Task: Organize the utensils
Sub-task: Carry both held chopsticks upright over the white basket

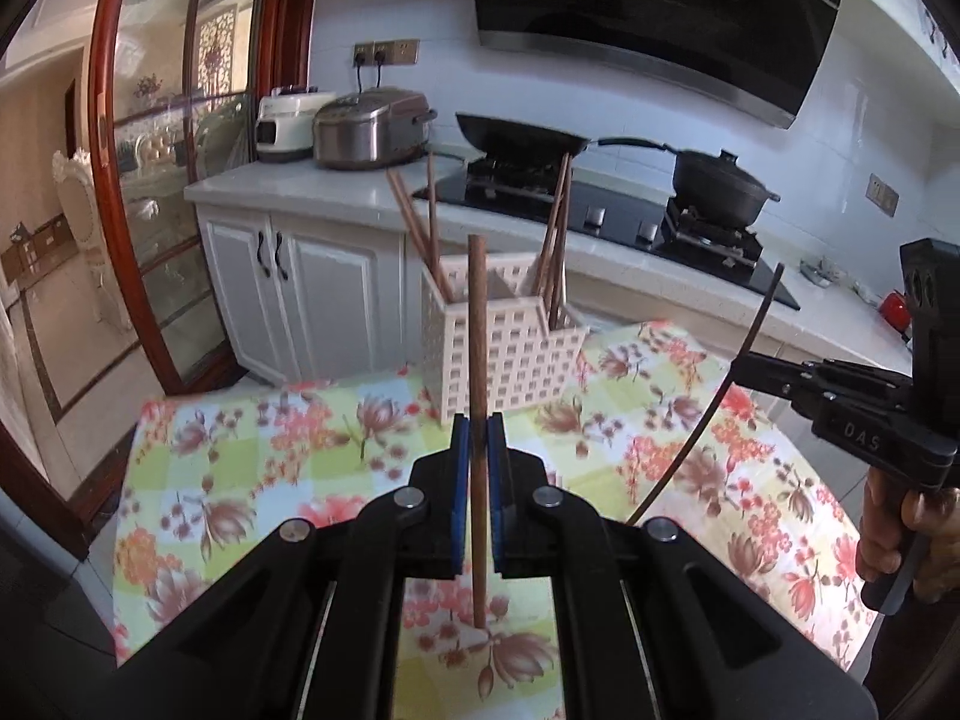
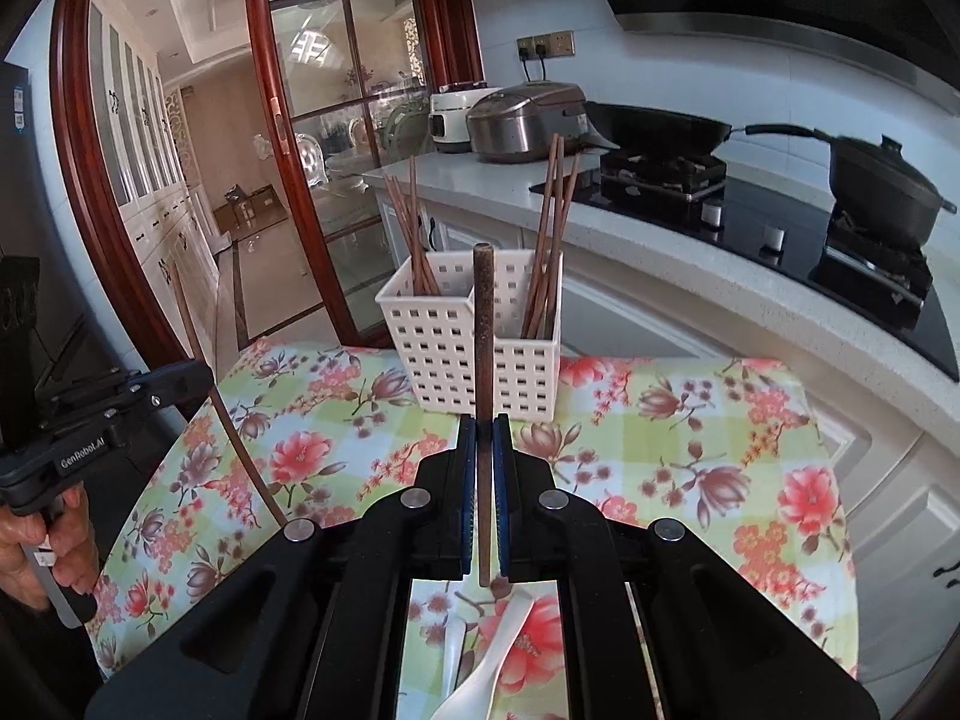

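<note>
Both tongs, left and right, tilted downward above the table, each pinching an upright chopstick.

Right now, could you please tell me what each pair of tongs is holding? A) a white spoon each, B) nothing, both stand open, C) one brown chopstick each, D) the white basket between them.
C: the left tongs are shut on an upright brown chopstick, and the right tongs on another chopstick; the white basket stands on the table beyond.

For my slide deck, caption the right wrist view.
Right claw shut on a brown wooden chopstick, before a white perforated plastic holder on a floral tablecloth.
</note>
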`<action>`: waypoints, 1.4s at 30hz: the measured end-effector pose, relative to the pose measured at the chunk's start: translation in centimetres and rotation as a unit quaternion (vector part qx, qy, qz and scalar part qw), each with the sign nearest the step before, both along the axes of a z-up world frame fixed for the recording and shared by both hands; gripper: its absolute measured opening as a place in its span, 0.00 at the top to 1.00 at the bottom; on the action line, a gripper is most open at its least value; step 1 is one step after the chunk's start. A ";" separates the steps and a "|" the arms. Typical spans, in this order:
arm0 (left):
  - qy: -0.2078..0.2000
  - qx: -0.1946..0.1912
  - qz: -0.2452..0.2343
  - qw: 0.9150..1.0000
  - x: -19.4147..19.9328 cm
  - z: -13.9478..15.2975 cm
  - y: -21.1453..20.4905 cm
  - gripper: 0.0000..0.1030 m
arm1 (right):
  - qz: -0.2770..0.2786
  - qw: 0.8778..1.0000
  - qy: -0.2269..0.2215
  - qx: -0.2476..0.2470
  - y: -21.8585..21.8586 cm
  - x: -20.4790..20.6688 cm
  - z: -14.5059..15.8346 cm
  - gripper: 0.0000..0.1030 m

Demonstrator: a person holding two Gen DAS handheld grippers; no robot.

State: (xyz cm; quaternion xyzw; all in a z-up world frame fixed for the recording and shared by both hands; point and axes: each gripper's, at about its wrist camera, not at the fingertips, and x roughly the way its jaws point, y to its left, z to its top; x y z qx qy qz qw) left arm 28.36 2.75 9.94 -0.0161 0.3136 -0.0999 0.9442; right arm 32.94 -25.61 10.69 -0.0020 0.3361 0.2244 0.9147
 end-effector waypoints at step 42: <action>-0.108 0.008 0.047 0.993 16.9 7.7 -3.7 0.94 | -0.007 1.000 -0.018 -0.014 3.7 15.8 4.6 0.94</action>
